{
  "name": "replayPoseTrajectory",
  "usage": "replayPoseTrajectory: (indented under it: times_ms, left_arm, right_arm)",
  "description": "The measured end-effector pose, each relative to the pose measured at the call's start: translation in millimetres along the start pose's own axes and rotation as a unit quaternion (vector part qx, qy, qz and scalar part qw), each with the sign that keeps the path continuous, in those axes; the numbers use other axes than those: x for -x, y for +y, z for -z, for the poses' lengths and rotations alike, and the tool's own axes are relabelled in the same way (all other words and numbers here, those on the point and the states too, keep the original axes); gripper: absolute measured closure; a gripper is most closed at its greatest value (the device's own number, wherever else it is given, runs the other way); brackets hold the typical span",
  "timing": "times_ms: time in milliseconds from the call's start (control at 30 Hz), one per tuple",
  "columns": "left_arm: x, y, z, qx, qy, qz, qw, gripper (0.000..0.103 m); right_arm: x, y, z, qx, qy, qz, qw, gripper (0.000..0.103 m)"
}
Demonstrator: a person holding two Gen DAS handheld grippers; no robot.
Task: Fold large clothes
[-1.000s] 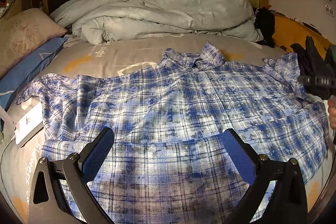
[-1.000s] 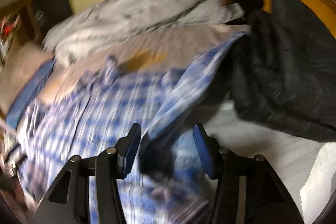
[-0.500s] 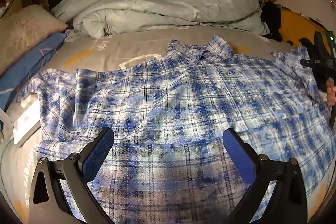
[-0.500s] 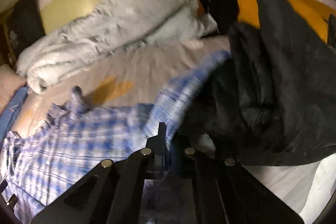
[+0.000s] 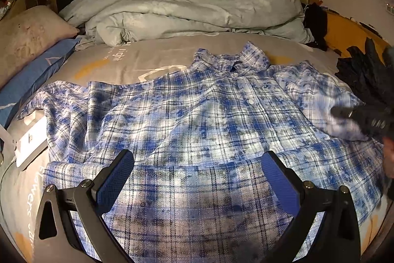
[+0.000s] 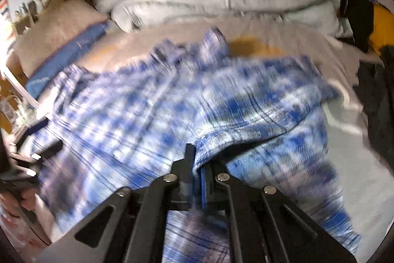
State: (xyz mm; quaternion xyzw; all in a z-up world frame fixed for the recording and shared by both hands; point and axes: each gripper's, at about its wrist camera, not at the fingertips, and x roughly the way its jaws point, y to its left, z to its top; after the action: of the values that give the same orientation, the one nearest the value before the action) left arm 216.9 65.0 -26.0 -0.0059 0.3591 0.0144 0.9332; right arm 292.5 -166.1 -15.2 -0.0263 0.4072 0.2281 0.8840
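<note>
A blue and white plaid shirt [image 5: 197, 120] lies front up on the grey bed sheet [image 5: 152, 58], collar toward the headboard. My left gripper [image 5: 197, 179] is open and empty, hovering over the shirt's lower part. My right gripper [image 6: 198, 164] is shut on the shirt's right sleeve [image 6: 258, 120] and holds it lifted over the shirt body. It also shows blurred at the right edge of the left wrist view [image 5: 364, 117], carrying the sleeve [image 5: 317, 100] inward. The shirt's left sleeve [image 5: 61, 100] lies spread out to the left.
A crumpled grey duvet [image 5: 197, 9] lies at the headboard. Pillows [image 5: 29, 41] are stacked at the left. A white device [image 5: 32, 139] sits at the left bed edge. Dark clothing [image 5: 364, 75] and an orange item [image 5: 344, 33] lie at the right.
My right gripper closed on the right sleeve and has swung it up and left over the shirt body. My left gripper stayed open over the lower shirt.
</note>
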Motion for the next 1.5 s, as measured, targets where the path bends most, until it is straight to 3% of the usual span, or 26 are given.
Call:
replayPoseTrajectory:
  times_ms: [33,100,200,300,467,567,667,833,1033,1067,1100,1167,1267,1367,1500]
  left_arm:
    - [0.1,0.6,0.1,0.0,0.0,0.0,1.0,0.0]
    - [0.4,1.0,0.3,0.0,0.0,0.0,1.0,0.0]
    - [-1.1,1.1,1.1,-0.002,0.003,0.0,1.0,0.0]
    - [-3.2,0.0,1.6,-0.003,0.006,0.0,1.0,0.0]
    - [-5.0,-3.1,2.5,-0.013,0.004,-0.008,0.9999,0.0]
    - [-6.4,-4.6,3.3,-0.017,0.003,-0.013,0.9998,0.0]
    - [-8.7,-5.0,5.2,-0.021,0.003,-0.019,0.9996,0.0]
    - [-20.3,-3.7,4.1,-0.017,0.014,-0.018,0.9996,0.0]
    - [-38.5,-6.9,9.2,-0.025,0.032,-0.023,0.9989,0.0]
    - [-41.3,-8.1,10.4,-0.029,0.034,-0.025,0.9987,0.0]
    - [-43.5,-9.1,11.5,-0.032,0.036,-0.027,0.9985,0.0]
    - [-45.2,-10.7,12.7,-0.037,0.038,-0.027,0.9982,0.0]
    - [-44.3,-12.2,11.7,-0.036,0.035,-0.023,0.9985,0.0]
    - [-42.4,-13.2,10.7,-0.038,0.032,-0.022,0.9985,0.0]
    - [-35.2,-11.2,8.7,-0.03,0.027,-0.019,0.999,0.0]
  right_arm:
    - [-1.7,-4.7,0.3,-0.008,0.005,0.0,1.0,0.087]
    - [5.0,-12.6,-0.9,-0.028,-0.004,0.001,1.0,0.062]
    - [22.7,-26.3,-4.8,-0.058,-0.031,-0.004,0.998,0.045]
    - [35.9,-43.5,-7.7,-0.095,-0.053,-0.001,0.994,0.037]
    - [22.0,-78.0,-17.7,-0.178,-0.052,0.024,0.982,0.034]
    - [19.9,-111.7,-18.5,-0.236,-0.055,0.046,0.969,0.034]
    - [19.0,-136.2,-24.3,-0.256,-0.058,0.076,0.962,0.034]
    - [-1.0,-155.9,-40.1,-0.258,-0.045,0.057,0.963,0.034]
    - [-39.8,-160.3,-46.2,-0.235,-0.029,0.044,0.971,0.052]
    - [-40.8,-157.9,-45.5,-0.224,-0.038,0.047,0.973,0.059]
    - [-40.1,-155.0,-45.2,-0.214,-0.048,0.056,0.974,0.078]
    - [-33.0,-147.7,-47.6,-0.195,-0.071,0.075,0.975,0.093]
    - [-10.0,-129.3,-55.5,-0.144,-0.131,0.117,0.974,0.095]
    - [4.1,-109.4,-62.0,-0.106,-0.151,0.139,0.973,0.096]
    - [18.4,-82.7,-62.1,-0.094,-0.15,0.082,0.981,0.098]
